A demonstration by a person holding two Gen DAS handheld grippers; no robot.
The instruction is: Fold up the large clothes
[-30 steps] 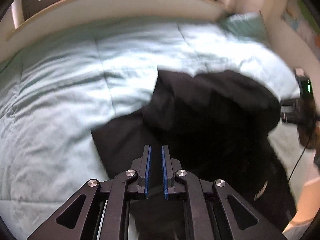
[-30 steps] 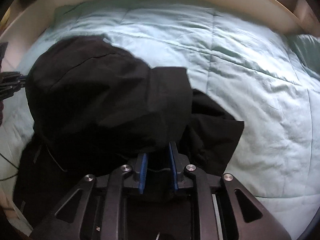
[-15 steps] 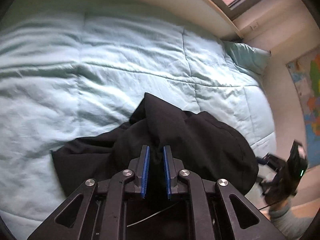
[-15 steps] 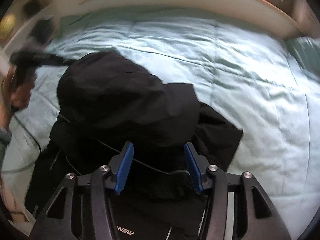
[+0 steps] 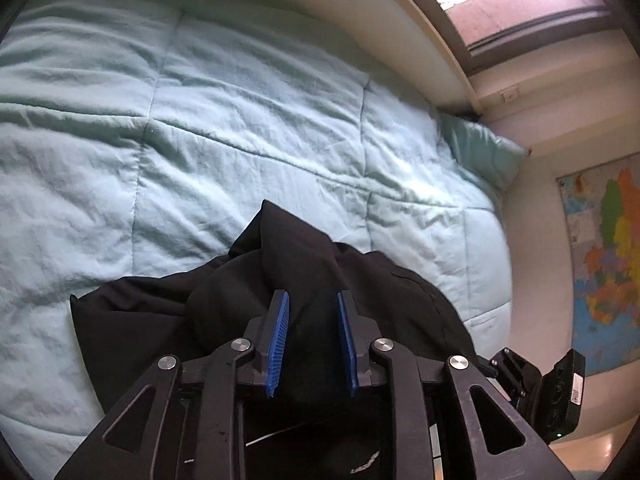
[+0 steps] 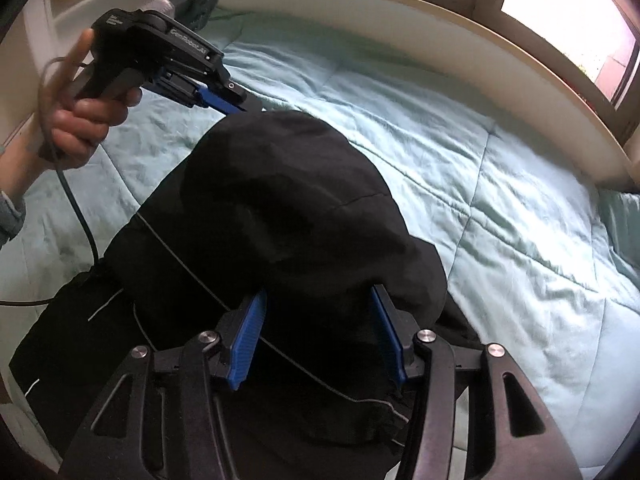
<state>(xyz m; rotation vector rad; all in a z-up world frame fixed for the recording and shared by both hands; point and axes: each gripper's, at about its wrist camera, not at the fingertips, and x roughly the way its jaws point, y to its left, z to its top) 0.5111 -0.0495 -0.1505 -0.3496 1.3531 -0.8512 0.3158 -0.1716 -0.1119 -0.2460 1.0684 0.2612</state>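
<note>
Left gripper (image 5: 312, 344) jaws opening, letting go of black jacket (image 6: 288, 216) bunched below them on bed (image 5: 200, 120); right gripper (image 6: 320, 340) jaws wide, fabric loose between, fold dropped.

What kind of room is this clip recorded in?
Most likely a bedroom. A bed with a pale green quilted comforter fills the view, a matching pillow lies at its far corner, and a colourful map hangs on the wall.
</note>
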